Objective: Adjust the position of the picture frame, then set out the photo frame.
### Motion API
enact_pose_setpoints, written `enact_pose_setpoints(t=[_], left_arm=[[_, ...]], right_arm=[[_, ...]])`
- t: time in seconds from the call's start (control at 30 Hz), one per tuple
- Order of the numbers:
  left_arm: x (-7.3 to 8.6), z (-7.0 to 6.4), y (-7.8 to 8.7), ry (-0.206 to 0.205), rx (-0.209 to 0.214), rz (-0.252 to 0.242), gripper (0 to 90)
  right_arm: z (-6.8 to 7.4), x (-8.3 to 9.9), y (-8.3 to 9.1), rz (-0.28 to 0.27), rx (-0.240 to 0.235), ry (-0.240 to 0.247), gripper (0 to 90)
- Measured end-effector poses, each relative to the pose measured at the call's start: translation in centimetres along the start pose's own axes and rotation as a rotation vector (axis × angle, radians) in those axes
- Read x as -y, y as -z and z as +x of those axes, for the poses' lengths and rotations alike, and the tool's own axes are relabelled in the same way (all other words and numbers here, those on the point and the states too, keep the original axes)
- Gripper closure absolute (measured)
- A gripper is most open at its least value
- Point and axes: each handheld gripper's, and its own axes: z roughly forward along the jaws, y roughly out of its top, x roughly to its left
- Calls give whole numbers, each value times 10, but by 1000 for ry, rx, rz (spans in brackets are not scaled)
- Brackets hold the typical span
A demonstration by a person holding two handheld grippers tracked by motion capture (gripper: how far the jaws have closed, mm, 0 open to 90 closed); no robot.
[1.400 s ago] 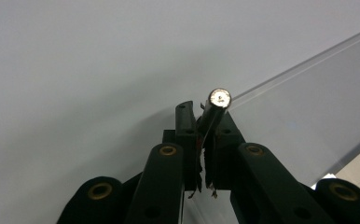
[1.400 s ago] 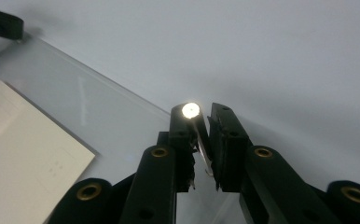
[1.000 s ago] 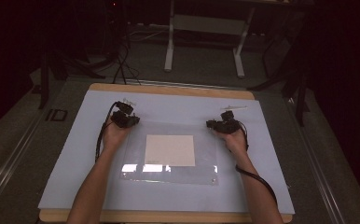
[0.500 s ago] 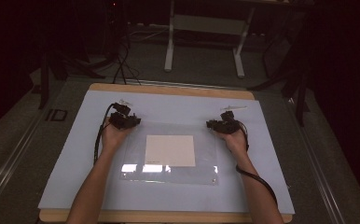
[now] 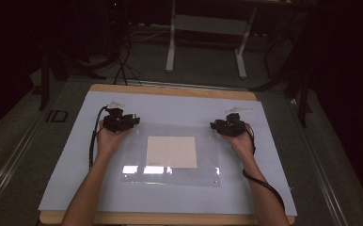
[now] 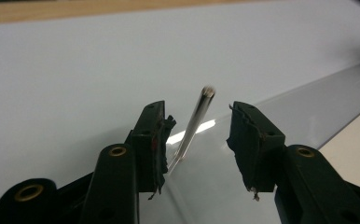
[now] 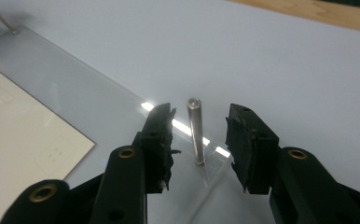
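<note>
The left hand-held gripper (image 5: 131,120) sits at the far left corner of a clear acrylic sheet (image 5: 208,160) lying on the bench (image 5: 170,92). Its jaws are spread around a thin metal pin (image 6: 193,126) that leans and blurs at its tip, touching neither jaw. The right hand-held gripper (image 5: 216,125), at the far right corner, is likewise spread around an upright pin (image 7: 196,131). A pale paper square (image 5: 171,152) lies under the sheet. From above, both pins are too small to make out.

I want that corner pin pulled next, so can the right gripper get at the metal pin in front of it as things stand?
Probably yes. The right gripper is open, and the pin stands upright between its jaws at the clear sheet's corner, with nothing in between.
</note>
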Motion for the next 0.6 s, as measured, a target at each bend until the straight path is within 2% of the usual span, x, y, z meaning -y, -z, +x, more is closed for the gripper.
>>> enact_pose_setpoints(t=[0.1,0.4,0.6], left_arm=[[-3,-1,3,-18,-8,-6,522],[-6,-3,6,-30,-29,-41,506],[-3,-4,5,-52,-27,-39,507]], right_arm=[[0,-1,3,-10,1,4,590],[3,2,7,-27,7,7,570],[5,6,6,-31,11,10,614]])
